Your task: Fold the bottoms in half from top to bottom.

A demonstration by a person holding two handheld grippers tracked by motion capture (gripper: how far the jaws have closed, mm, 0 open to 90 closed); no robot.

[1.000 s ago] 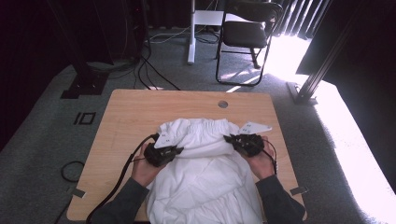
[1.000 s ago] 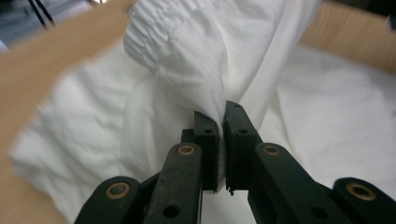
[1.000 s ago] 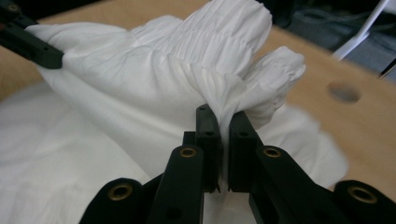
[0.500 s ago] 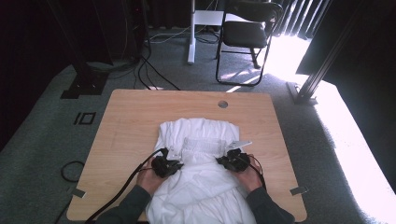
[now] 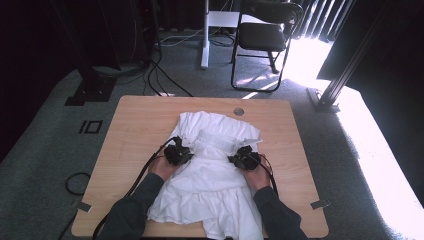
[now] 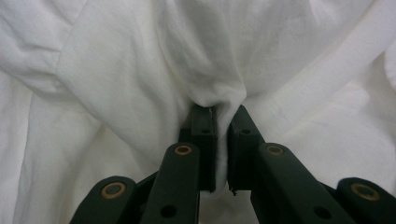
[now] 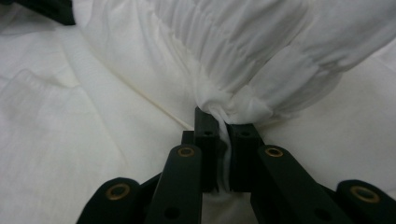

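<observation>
Garment [image 5: 210,175] folded over on table [image 5: 135,125].
Your left tool [image 5: 178,153] and right tool [image 5: 245,159], each pinching white cloth, have come lower and nearer you.

Harsh daylight from the upper right in the high view, blowing out a patch of grey carpeted floor [image 5: 320,75] behind the black folding metal chair [image 5: 265,35] to pure glare. Deep, near-black gloom at the left and far right edges. Even, soft light on the pale wooden counter [image 5: 135,130]; faint shadows beside the crumpled white cotton garment [image 5: 215,165]. Slightly soft and grainy overall. In both gripper views, bright white cloth near overexposure, folds shaded pale grey, near black linkages a little blurred, cloth at the frame edges out of focus.
</observation>
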